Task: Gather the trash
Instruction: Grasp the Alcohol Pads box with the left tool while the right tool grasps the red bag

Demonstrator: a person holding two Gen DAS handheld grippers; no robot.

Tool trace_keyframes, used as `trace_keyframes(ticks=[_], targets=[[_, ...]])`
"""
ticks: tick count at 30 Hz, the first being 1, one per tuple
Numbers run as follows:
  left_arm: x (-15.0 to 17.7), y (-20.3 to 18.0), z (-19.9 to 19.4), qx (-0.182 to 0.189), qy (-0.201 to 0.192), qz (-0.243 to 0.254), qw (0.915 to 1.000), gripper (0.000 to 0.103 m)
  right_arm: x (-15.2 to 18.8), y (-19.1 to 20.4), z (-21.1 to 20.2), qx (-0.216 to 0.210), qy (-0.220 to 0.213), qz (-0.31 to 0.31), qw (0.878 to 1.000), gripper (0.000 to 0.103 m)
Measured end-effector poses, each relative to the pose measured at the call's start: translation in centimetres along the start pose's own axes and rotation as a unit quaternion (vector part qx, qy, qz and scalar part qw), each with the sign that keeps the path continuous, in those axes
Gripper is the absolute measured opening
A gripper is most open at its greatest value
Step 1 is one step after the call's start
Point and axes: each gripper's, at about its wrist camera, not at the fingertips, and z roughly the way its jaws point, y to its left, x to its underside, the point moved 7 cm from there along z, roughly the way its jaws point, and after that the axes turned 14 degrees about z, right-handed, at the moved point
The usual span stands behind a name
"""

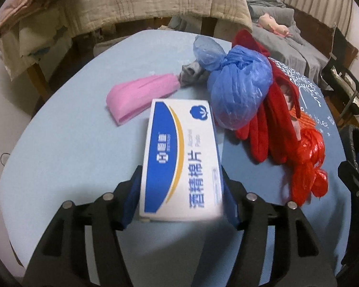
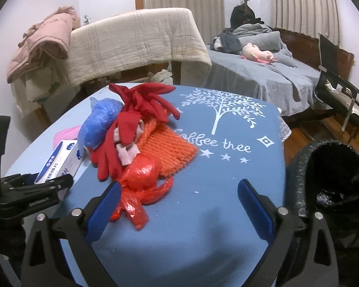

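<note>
Trash on worktop: white and blue carton (image 1: 180, 160), blue knotted plastic bag (image 1: 239, 88), red plastic bag (image 2: 141, 181), pink folded piece (image 1: 141, 98); all lie on the left half of the blue worktop (image 2: 203, 215).
Carton look: flat rectangular box, white with a dark blue curved field, a yellow arc and blue printed characters; a small blue flower mark sits at its far corner.
Carton place: near edge of the worktop, just beside the blue bag, its near end between the left jaws.
Left gripper (image 1: 182, 191): jaws half closed, the blue pads press on both long sides of the carton.
Right gripper (image 2: 179, 205): jaws wide apart, nothing held; one pad stands just beside the red plastic bag, whether it touches I cannot tell.
Blue bag look: thin, crumpled, tied in a knot, round and full.
Red bag look: shiny, wrinkled, knotted, with loose tails.
Other things in pile: red gloves (image 2: 141, 102), orange knitted piece (image 2: 172, 150).
Bin (image 2: 335, 179): lined with a black bag, stands at the right of the worktop.
</note>
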Motion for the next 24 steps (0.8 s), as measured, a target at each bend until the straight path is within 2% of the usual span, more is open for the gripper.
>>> trace_keyframes(ticks=[7, 11, 14, 16, 19, 24], targets=[[-0.3, 1.0, -2.2, -0.01, -0.044, -0.007, 0.999, 0.053, 0.2, 1.8, 1.5, -0.014, 0.013, -0.007, 1.0, 0.094], [-0.3, 1.7, -3.4, -0.02, -0.054, -0.006, 0.9983, 0.053, 1.1, 3.2, 3.3, -0.009, 0.028, -0.023, 0.999, 0.094], [-0.3, 2.0, -3.8, -0.025, -0.054, -0.01, 0.9982, 0.053, 1.8, 3.7, 4.4, -0.015, 0.057, -0.03, 0.998, 0.078], [-0.4, 2.2, -4.0, -0.028, -0.055, -0.011, 0.998, 0.054, 2.2, 3.9, 4.9, -0.031, 0.077, -0.028, 0.996, 0.055], [-0.5, 2.1, -4.3, -0.03, -0.059, -0.009, 0.9978, 0.054, 2.5, 3.8, 4.8, -0.046, 0.092, -0.019, 0.995, 0.038], [-1.0, 1.2, -5.1, -0.028, -0.068, 0.004, 0.9973, 0.054, 2.1, 3.3, 2.8, -0.07, 0.081, -0.011, 0.994, 0.033]])
